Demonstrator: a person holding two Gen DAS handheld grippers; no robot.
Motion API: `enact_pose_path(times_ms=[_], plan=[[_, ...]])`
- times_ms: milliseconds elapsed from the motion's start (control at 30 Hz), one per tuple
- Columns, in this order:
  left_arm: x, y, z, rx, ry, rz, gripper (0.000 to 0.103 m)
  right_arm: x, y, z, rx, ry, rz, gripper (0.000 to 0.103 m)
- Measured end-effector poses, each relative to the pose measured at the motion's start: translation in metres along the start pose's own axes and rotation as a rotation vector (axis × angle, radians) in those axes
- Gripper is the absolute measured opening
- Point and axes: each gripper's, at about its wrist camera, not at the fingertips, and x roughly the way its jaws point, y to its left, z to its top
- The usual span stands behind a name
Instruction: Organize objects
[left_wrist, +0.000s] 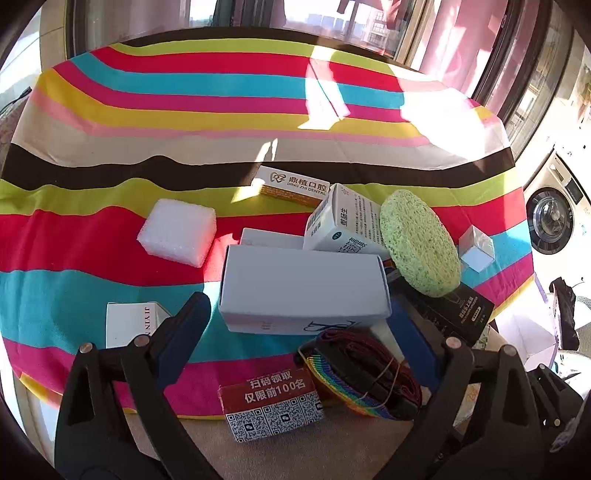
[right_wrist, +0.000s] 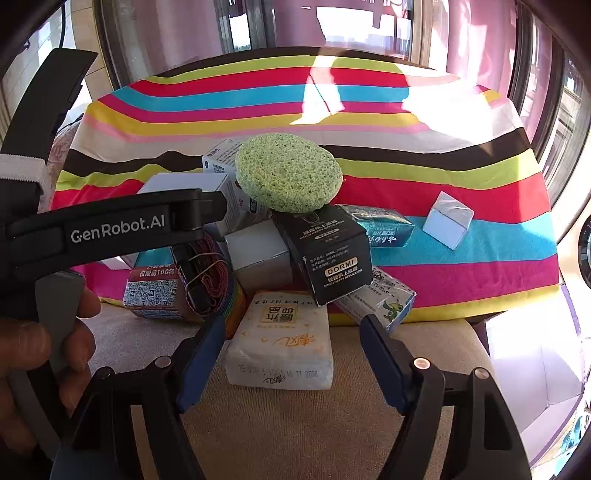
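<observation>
Striped cloth (left_wrist: 110, 229) carries the clutter. Left gripper (left_wrist: 306, 317), jaws wide and holding nothing: long white box (left_wrist: 303, 288) between its fingers, rainbow strap (left_wrist: 362, 376) just nearer. Right gripper (right_wrist: 291, 332), jaws apart, empty: tissue pack (right_wrist: 284, 339) between them, black box (right_wrist: 328, 251) and green sponge (right_wrist: 288, 171) beyond.

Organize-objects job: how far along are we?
Done: nothing looks sorted; boxes lie jumbled, the round green sponge perched on the black DORMI box. In hand: nothing. The left claw is open around the long white box; the right claw is open over the white tissue pack. Left: the whole pile.
</observation>
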Motion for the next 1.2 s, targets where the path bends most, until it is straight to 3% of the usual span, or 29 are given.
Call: enact_pose_path(times_ms=[67, 400, 567, 800, 1067, 1200], plan=[[-0.002, 0.002, -0.001, 0.0, -0.008, -0.006, 0.088, 0.002, -0.001, -0.002, 0.004, 0.006, 0.018, 0.053], [-0.046, -0.002, -0.013, 0.004, -0.099, 0.085, 0.088, -0.026, -0.01, -0.011, 0.027, -0.056, 0.059, 0.053], [-0.075, -0.014, -0.018, -0.01, -0.186, 0.128, 0.088, -0.046, -0.02, -0.022, 0.055, -0.087, 0.052, 0.052], [-0.088, -0.057, -0.02, 0.046, -0.197, -0.006, 0.088, -0.074, -0.05, -0.022, 0.131, -0.137, -0.017, 0.052], [-0.064, -0.128, -0.03, 0.122, -0.115, -0.238, 0.088, -0.09, -0.132, -0.036, 0.258, -0.132, -0.216, 0.052], [-0.045, -0.159, -0.037, 0.169, -0.064, -0.311, 0.088, -0.088, -0.169, -0.051, 0.323, -0.097, -0.328, 0.052]])
